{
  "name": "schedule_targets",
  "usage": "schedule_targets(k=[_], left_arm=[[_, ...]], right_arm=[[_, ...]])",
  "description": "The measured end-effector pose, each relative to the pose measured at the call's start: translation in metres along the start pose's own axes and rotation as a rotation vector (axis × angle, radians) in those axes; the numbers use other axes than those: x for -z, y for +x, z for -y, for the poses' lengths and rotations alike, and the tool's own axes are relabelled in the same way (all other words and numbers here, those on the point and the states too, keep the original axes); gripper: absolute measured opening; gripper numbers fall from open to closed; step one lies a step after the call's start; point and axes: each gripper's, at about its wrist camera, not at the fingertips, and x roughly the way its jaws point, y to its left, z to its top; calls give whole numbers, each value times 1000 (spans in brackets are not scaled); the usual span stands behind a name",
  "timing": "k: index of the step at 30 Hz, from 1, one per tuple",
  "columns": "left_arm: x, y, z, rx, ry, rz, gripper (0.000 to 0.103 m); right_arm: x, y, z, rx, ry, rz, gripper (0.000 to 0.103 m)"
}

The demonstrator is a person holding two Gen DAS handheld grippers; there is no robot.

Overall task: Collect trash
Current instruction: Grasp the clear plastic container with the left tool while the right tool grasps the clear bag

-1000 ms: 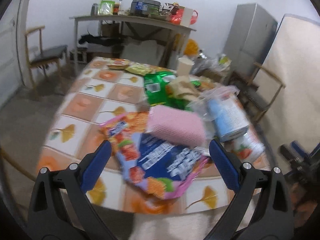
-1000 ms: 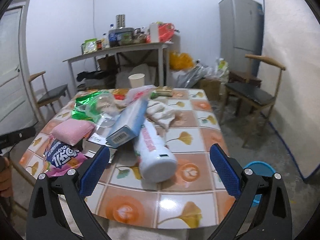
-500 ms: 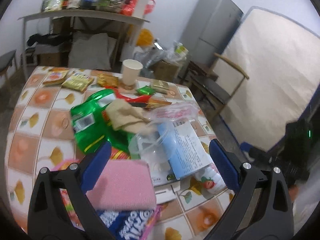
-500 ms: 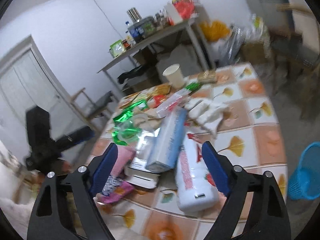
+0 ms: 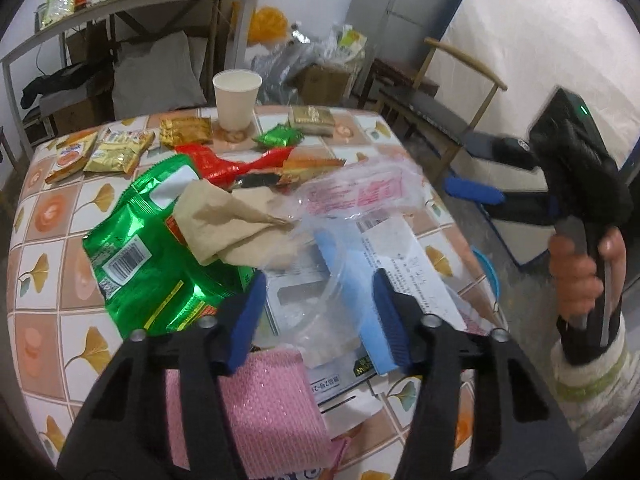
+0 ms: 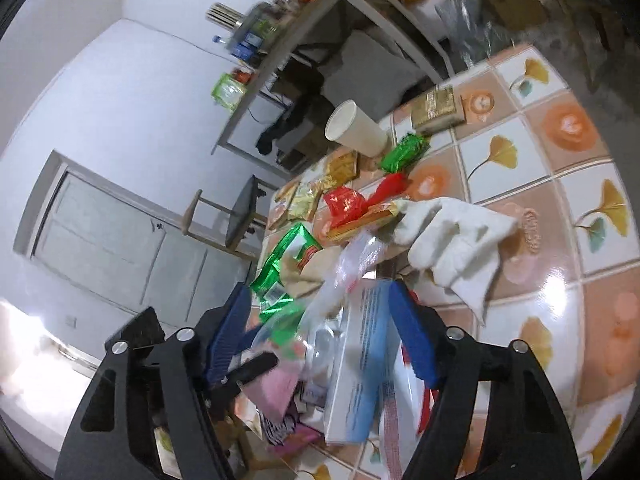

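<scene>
The left gripper (image 5: 318, 316) hangs over the pile of trash on the tiled table (image 5: 44, 236), its jaws closing at about half width around a clear plastic cup (image 5: 320, 292). Whether the blue pads already press on the cup cannot be told. The cup lies on the blue and white box (image 5: 384, 276), the landmark of the heap, whose long axis runs away from the camera toward the far right corner of the table. Just left of the box lie a crumpled brown paper (image 5: 228, 224) and a green snack bag (image 5: 148, 256); a pink sponge (image 5: 264, 404) sits on the near side of the box, under the gripper. Beyond the box stands a white paper cup (image 5: 236, 98), upright.

The right gripper (image 6: 320, 332) is also closing, moderately wide, with the blue and white box (image 6: 360, 360) and clear plastic between its jaws; contact is unclear in the blur. Only this view shows a white cloth (image 6: 456, 240) right of the box. Only the left view shows the person's hand (image 5: 580, 276) gripping the other handle, and the edge of a blue bin (image 5: 486, 270) on the floor beside the table.
</scene>
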Motion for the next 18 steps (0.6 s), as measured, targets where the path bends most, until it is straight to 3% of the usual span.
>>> schedule_targets(k=[4,11,15,18], left_arm=[[-5,6,0,11,10,-16,38],[-3,1,17,13,97,-4,16],[-3,-3,22,12,121,7,5],[-4,-9,22,17,115,22,5]], right_arm=[[-12,30,11,5,52,-70,52],[-13,38,14,-17,69,-62,18],[-15,31,15,-57,82,-38,11],[-16,24,11,-90,85,-23,9]])
